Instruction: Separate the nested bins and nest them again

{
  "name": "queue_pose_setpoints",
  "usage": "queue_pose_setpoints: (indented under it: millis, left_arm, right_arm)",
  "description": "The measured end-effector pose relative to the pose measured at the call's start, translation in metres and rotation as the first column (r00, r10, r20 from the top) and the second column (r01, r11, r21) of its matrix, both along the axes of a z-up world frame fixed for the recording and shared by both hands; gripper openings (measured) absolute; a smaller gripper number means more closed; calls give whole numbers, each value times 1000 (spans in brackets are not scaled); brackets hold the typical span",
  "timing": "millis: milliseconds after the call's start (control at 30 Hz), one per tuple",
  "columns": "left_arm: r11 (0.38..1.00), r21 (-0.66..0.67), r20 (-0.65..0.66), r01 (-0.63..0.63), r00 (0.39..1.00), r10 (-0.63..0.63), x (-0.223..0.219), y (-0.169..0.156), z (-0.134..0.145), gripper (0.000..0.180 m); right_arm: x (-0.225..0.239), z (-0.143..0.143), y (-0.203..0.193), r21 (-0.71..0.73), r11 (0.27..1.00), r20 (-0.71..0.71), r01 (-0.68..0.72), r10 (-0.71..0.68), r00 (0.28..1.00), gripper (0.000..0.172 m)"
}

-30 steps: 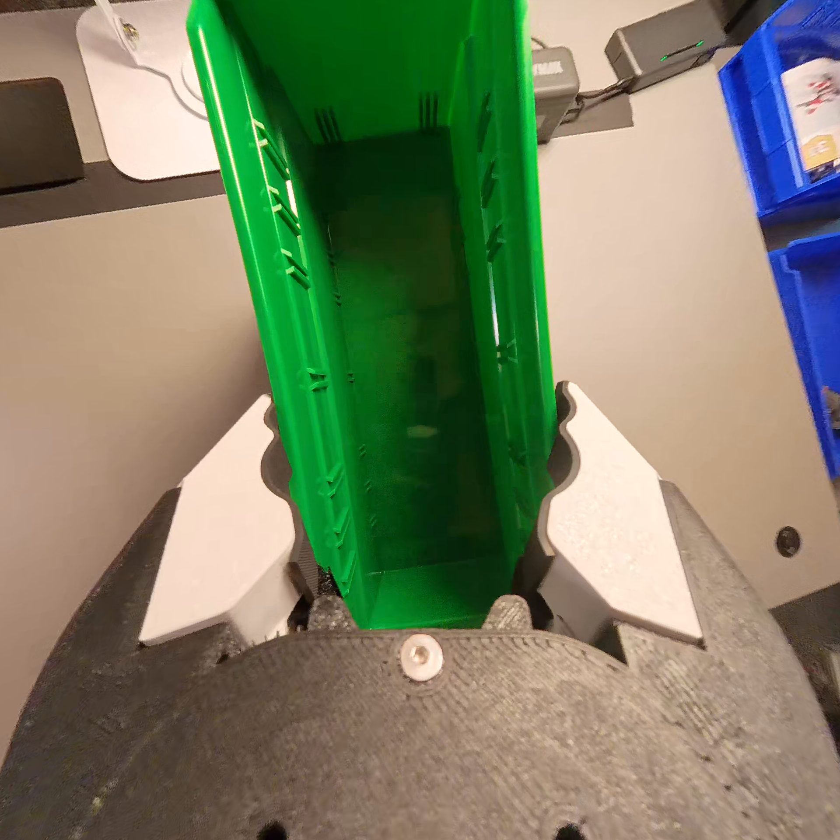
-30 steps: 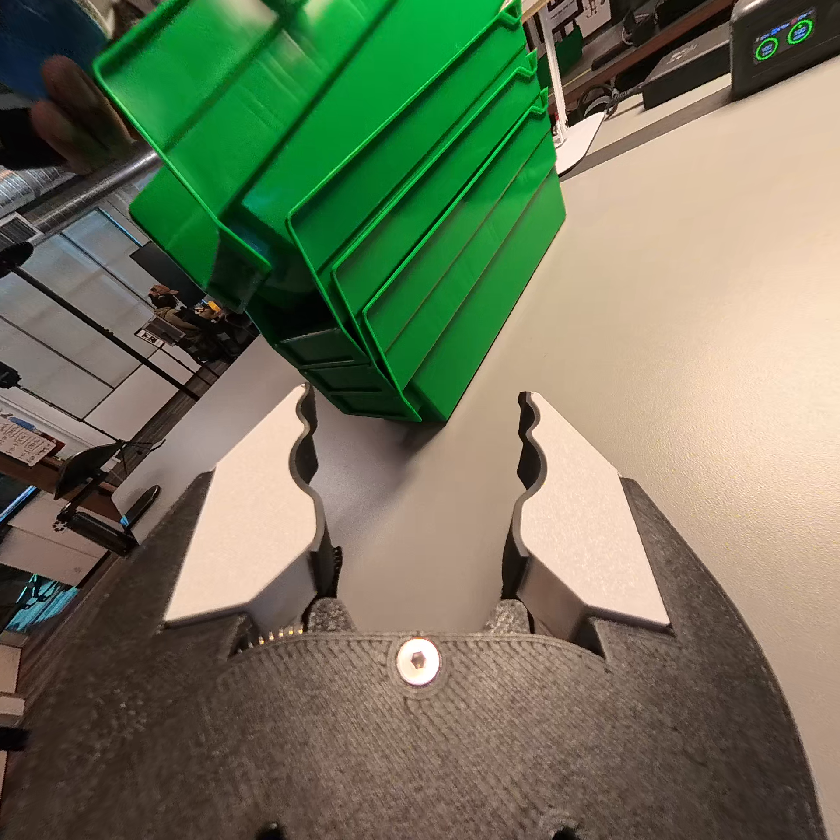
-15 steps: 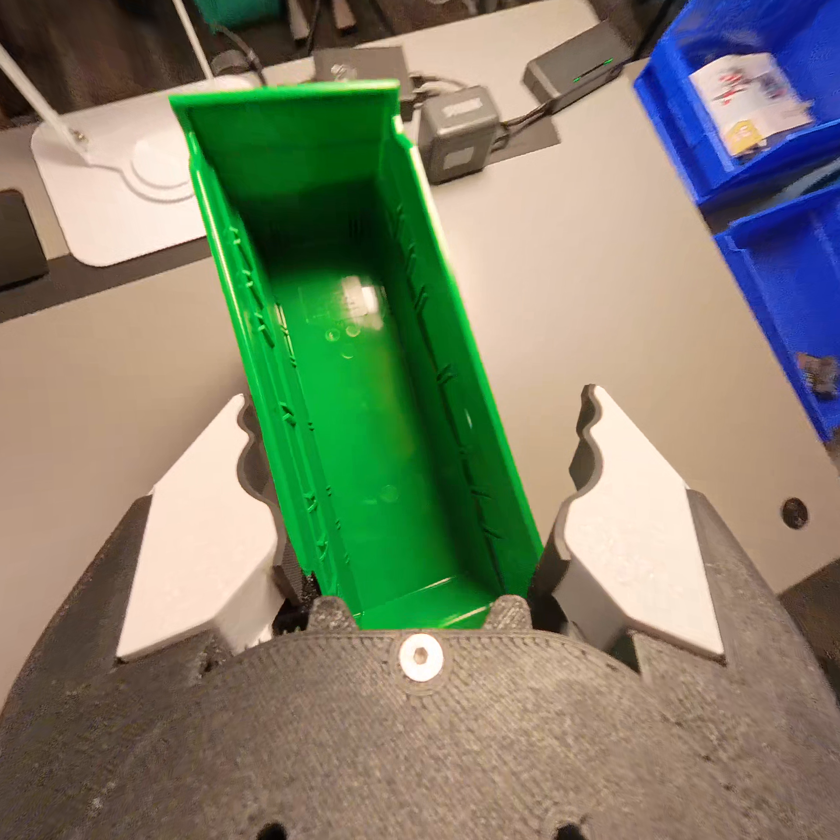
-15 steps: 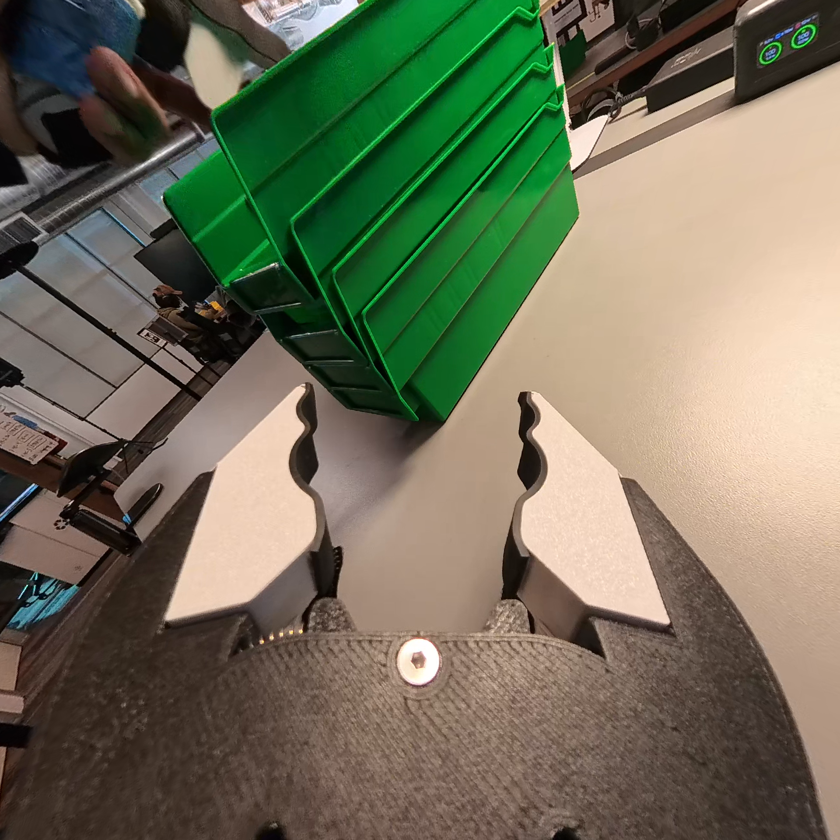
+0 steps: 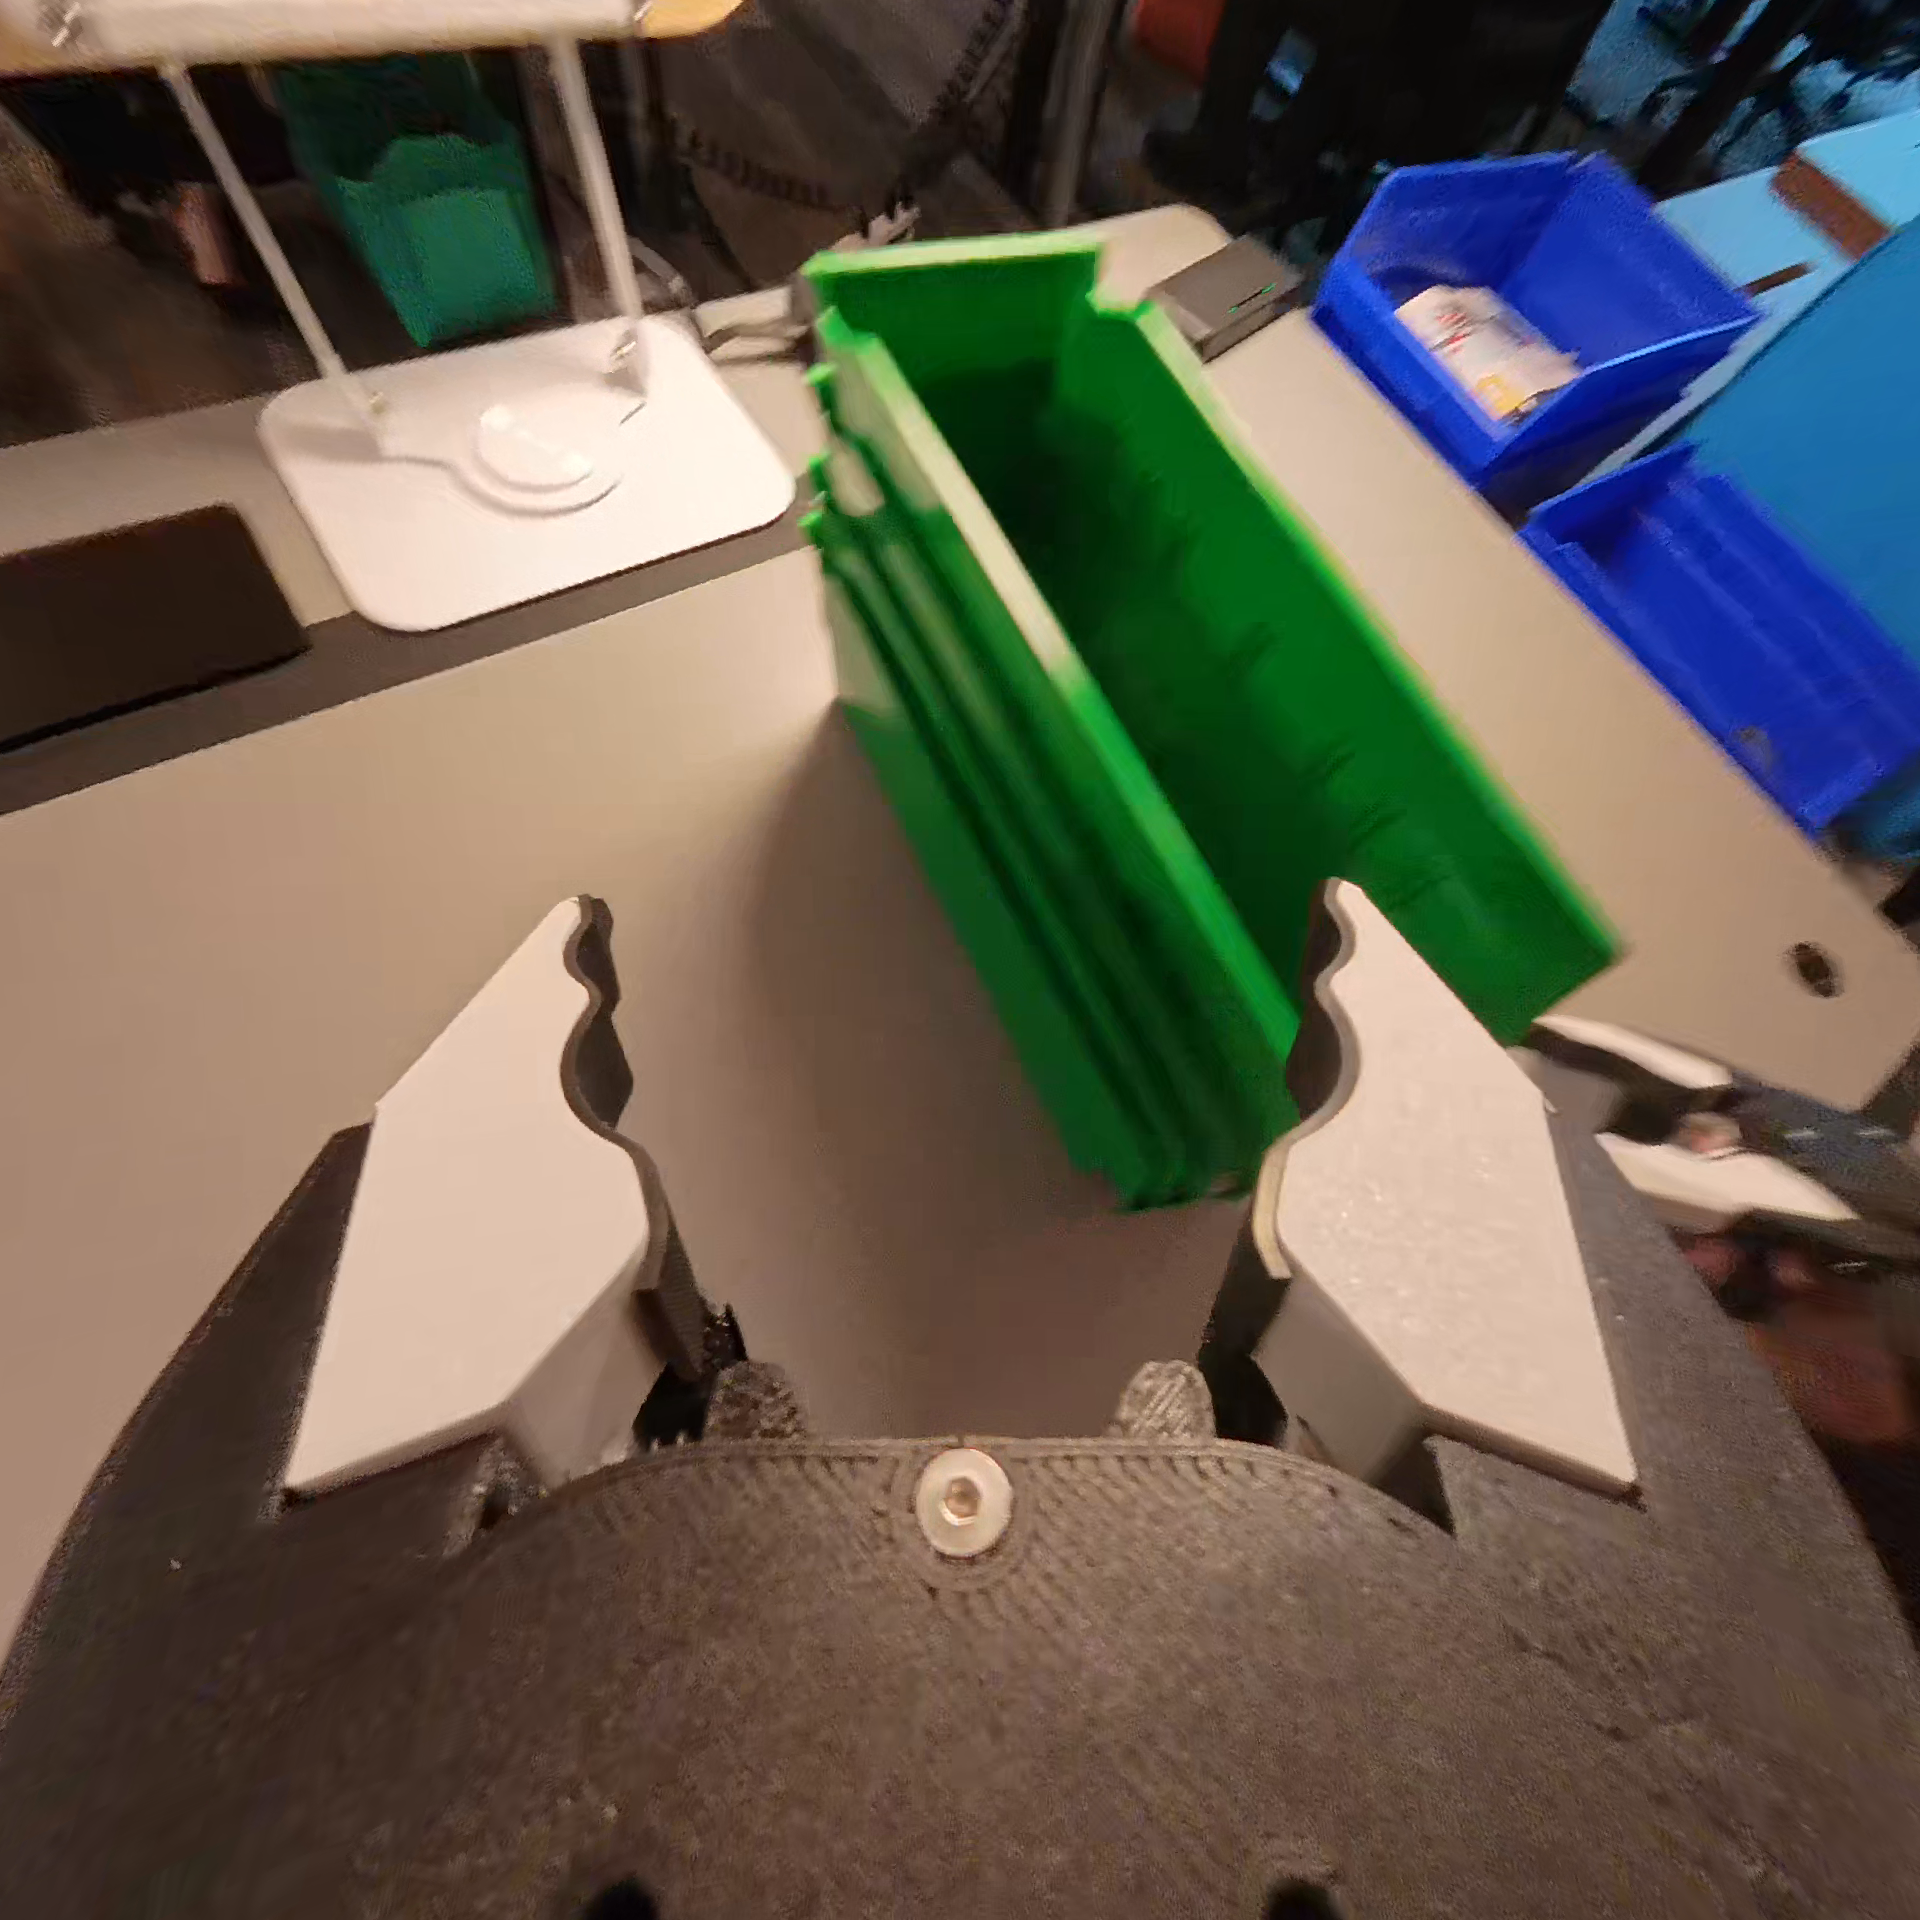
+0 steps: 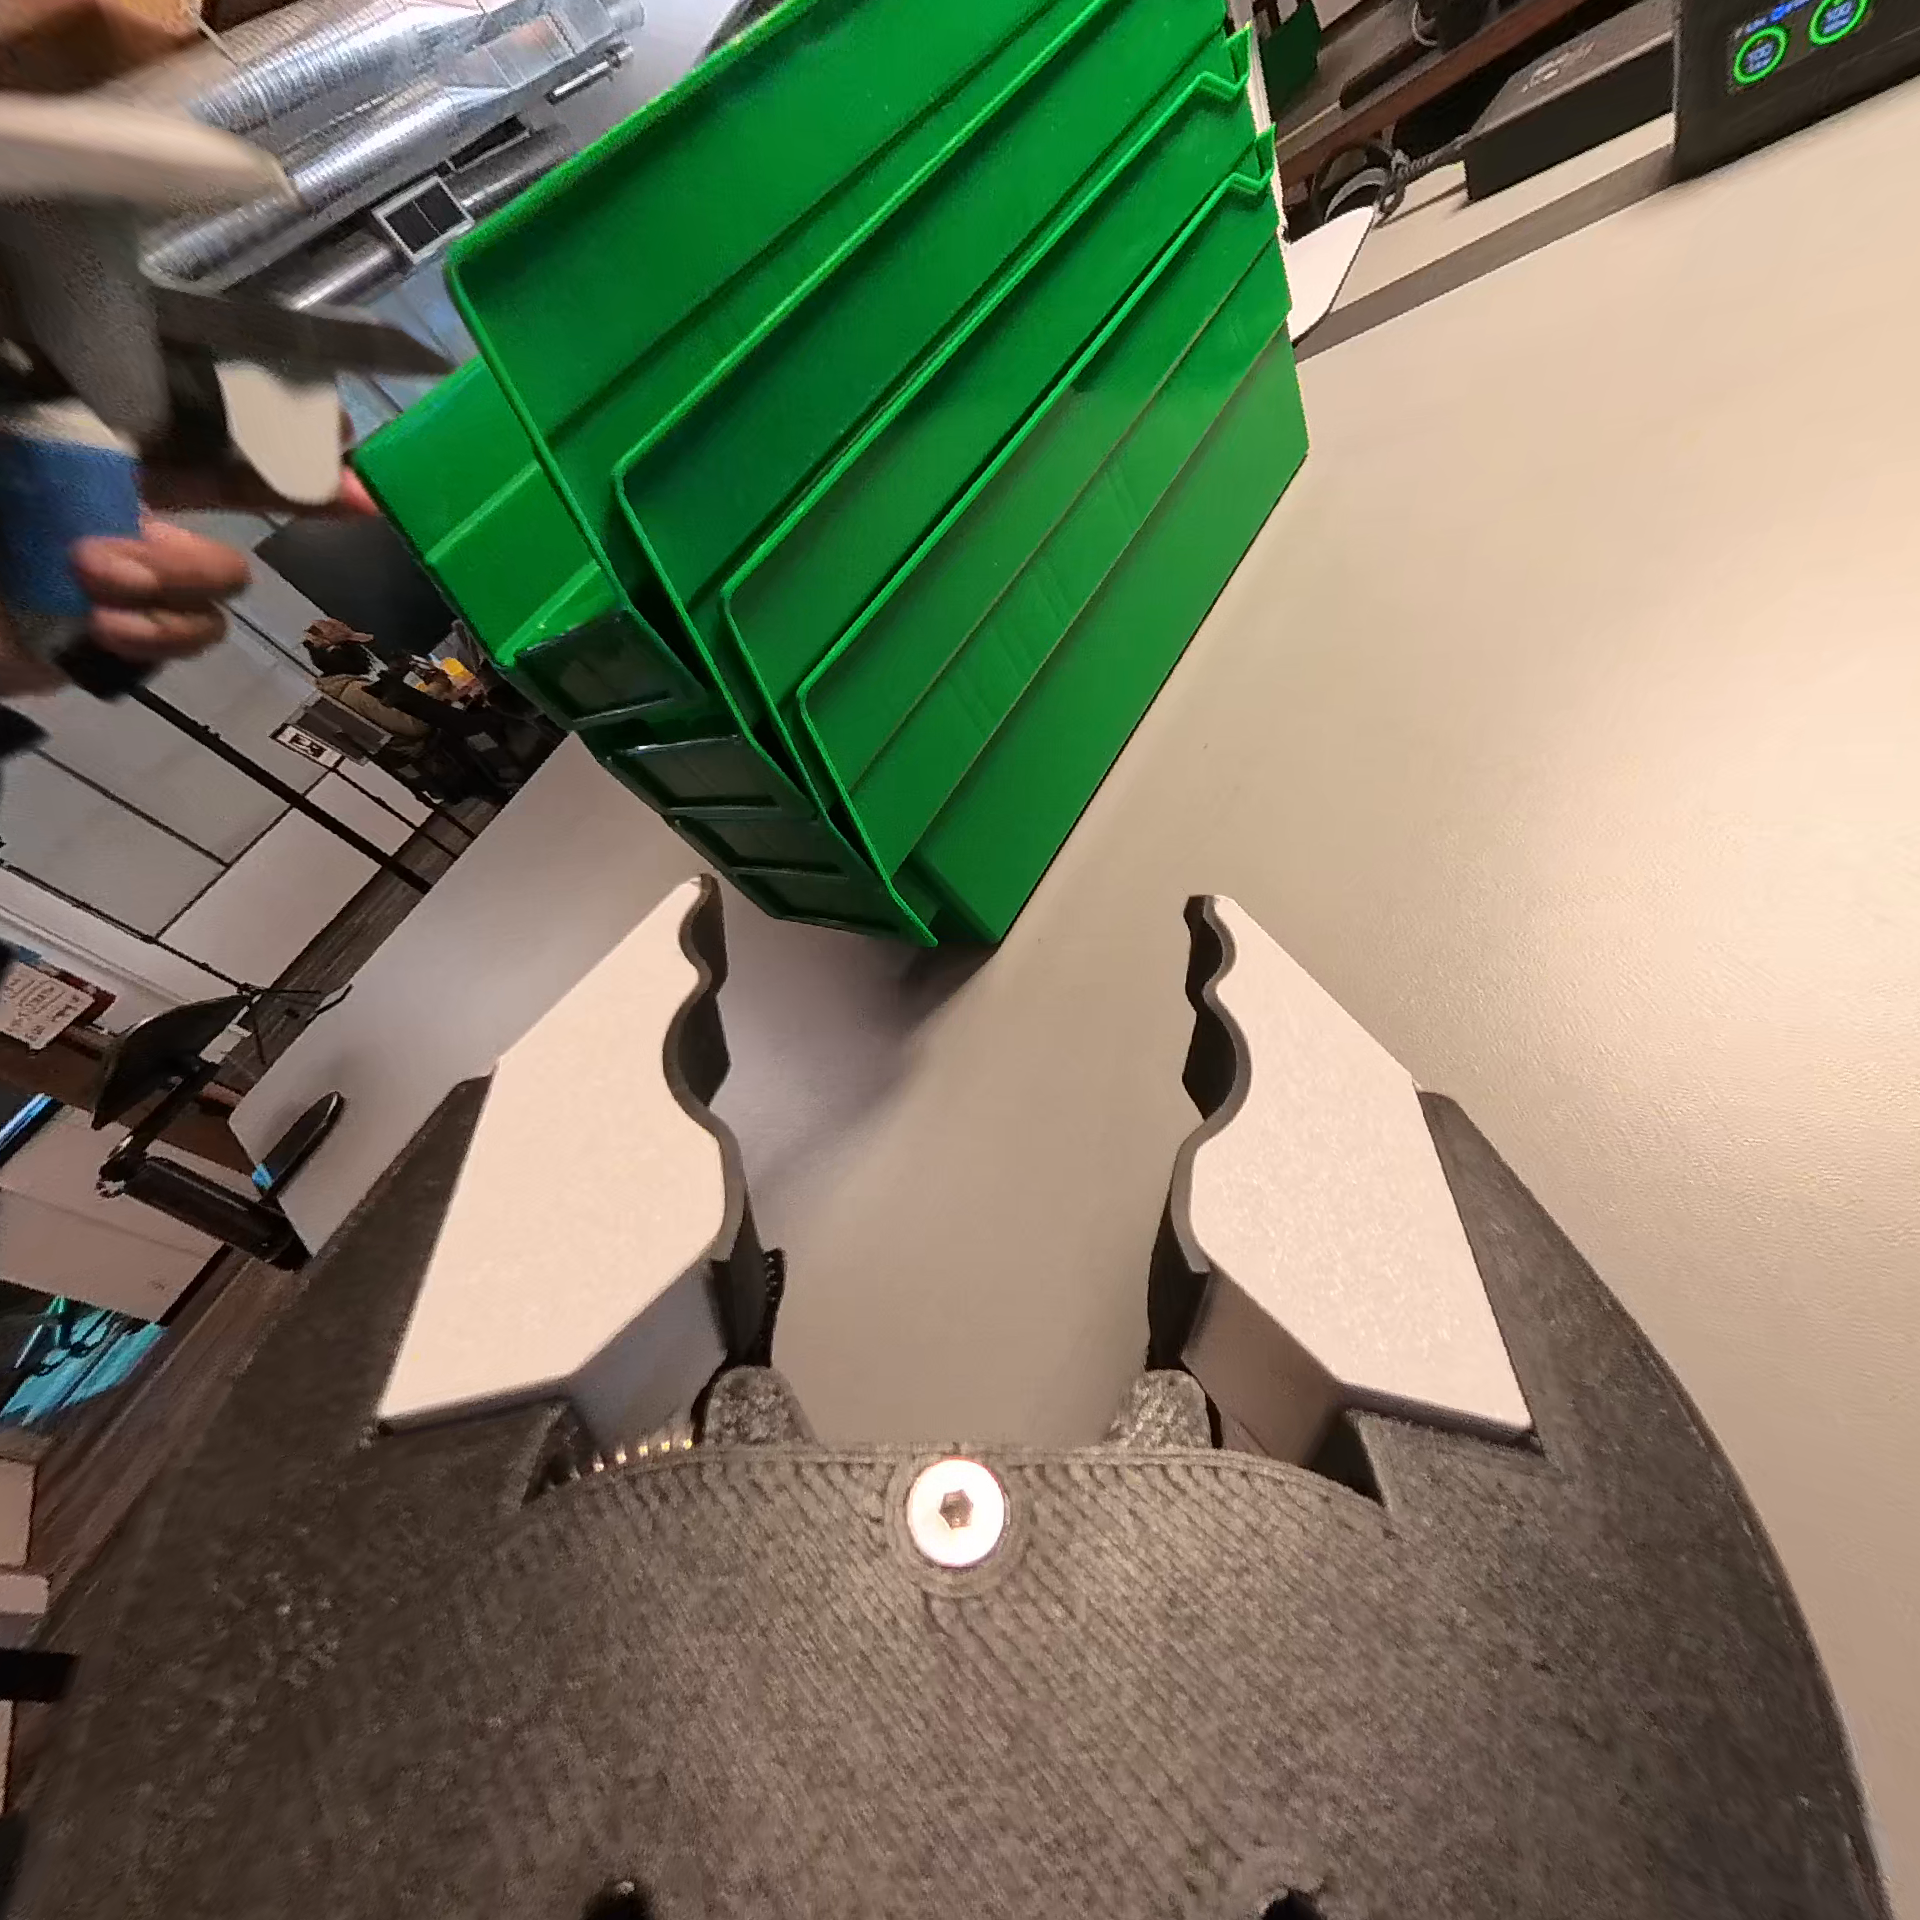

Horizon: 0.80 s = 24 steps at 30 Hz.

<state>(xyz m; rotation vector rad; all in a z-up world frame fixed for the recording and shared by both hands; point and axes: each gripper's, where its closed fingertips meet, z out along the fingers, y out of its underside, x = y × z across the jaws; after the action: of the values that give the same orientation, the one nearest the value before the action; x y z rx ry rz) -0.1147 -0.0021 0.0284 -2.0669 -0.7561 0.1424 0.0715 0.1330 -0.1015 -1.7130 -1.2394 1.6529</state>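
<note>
Bins (image 6: 883, 499), green and nested, stand on the tabletop (image 6: 1558, 727) at frame center, both the left tool (image 5: 961, 920) and right tool (image 6: 951, 904) wide open and empty, so re-nesting looks done; separating would need gripping the top bin's rim.

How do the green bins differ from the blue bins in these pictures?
The green bins are nested into one stack in the middle of the table; the blue bins stand apart at its right edge. The top green bin looks empty; one blue bin holds a small package. Both are open plastic storage bins.
</note>
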Motion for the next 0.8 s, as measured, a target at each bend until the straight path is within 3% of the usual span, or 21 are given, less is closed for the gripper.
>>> queue_pose_setpoints:
  millis: [33, 167, 367, 467, 567, 800]
  left_arm:
    - [1000, -16, -4, -2, 1000, 2, -9, -12, -17, 128]
    - [999, -6, -34, 50, 998, -50, -32, -38, -81, 127]
    - [973, 195, -156, 120, 984, -90, -48, -36, -119, 120]
    - [965, 242, -94, 104, 992, -84, -53, -36, -147, 114]
    - [936, 338, 77, 101, 988, -134, -41, -36, -146, 108]
    - [906, 238, -54, 349, 937, -346, 0, -26, -153, 108]
  right_arm:
    - [-1, -2, 0, 0, 1000, 10, -3, 3, 1000, 90]
    - [-4, -7, -7, 17, 998, 48, -52, 51, 998, 90]
    - [-9, -5, -9, -23, 994, 44, -105, 106, 993, 92]
    - [-13, -8, -6, -27, 994, 64, -109, 111, 992, 93]
    - [-14, -10, -5, -51, 991, 71, -121, 125, 990, 93]
    - [-13, -10, -13, 6, 989, 65, -146, 145, 987, 93]
